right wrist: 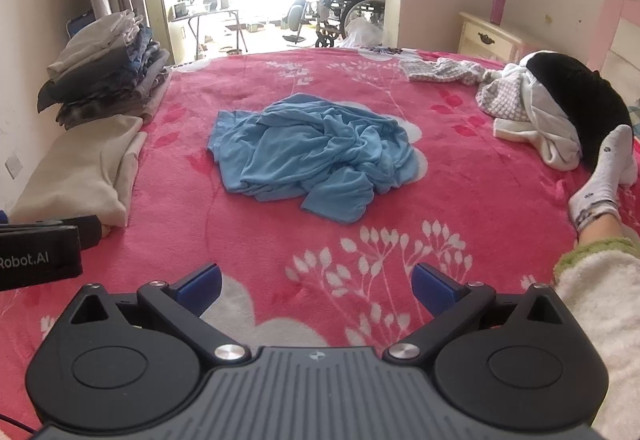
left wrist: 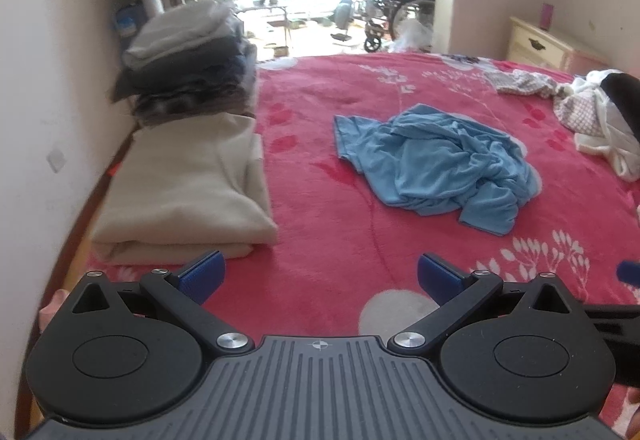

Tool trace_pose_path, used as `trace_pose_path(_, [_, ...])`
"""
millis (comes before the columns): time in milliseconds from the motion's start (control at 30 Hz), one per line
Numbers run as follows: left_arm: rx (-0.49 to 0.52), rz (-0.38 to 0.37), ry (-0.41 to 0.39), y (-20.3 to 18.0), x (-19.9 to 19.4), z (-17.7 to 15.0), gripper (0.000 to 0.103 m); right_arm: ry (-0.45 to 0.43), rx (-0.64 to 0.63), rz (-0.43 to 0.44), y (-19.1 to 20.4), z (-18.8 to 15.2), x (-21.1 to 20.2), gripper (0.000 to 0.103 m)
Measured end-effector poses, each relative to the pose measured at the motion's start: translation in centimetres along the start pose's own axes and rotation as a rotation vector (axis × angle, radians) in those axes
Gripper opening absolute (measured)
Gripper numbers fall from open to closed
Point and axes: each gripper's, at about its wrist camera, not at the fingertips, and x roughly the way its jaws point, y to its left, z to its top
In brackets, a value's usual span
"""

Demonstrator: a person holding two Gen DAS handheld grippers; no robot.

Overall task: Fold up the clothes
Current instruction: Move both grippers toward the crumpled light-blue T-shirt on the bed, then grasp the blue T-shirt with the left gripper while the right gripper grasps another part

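A crumpled blue shirt (right wrist: 316, 156) lay in a heap at the middle of the red floral bed (right wrist: 460, 200). Nearer than the shirt, the left gripper (left wrist: 320, 276) and right gripper (right wrist: 316, 282) hovered above the blanket, both spread wide and empty. Left of the shirt sat a folded cream blanket (left wrist: 188, 192); right of it, unfolded clothes (right wrist: 532, 116).

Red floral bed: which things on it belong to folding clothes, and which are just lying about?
Job: crumpled light-blue shirt; unfolded white, checked and black clothes pile; stack of folded grey clothes; open left claw; open right claw.
Lying about: folded cream blanket; cream nightstand; wheelchair.
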Motion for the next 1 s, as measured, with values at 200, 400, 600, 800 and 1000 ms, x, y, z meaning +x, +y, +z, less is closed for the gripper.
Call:
trace_pose_path(200, [-0.067, -0.075, 0.014, 0.5, 6.3, 1.9, 0.103, -0.117, -0.102, -0.019, -2.9, 2.3, 4.6, 0.103])
trace_pose_path(400, [-0.085, -0.130, 0.010, -0.6, 15.6, 4.6, 0.103, -0.173, -0.193, 0.041, -3.9, 6.5, 12.4, 0.103])
trace_pose_path(600, [-0.017, -0.167, 0.050, -3.7, 23.8, 7.2, 0.073, -0.235, -0.237, 0.153, -3.6, 11.1, 20.5, 0.099])
trace_pose_path(800, [0.065, -0.171, 0.033, -6.2, 26.1, 6.8, 0.038, -0.091, -0.262, 0.182, -1.9, 13.8, 28.9, 0.054])
trace_pose_path(1000, [0.104, -0.205, 0.013, -6.1, 22.8, 6.0, 0.006, -0.150, -0.064, 0.200, -5.4, 14.3, 23.7, 0.013])
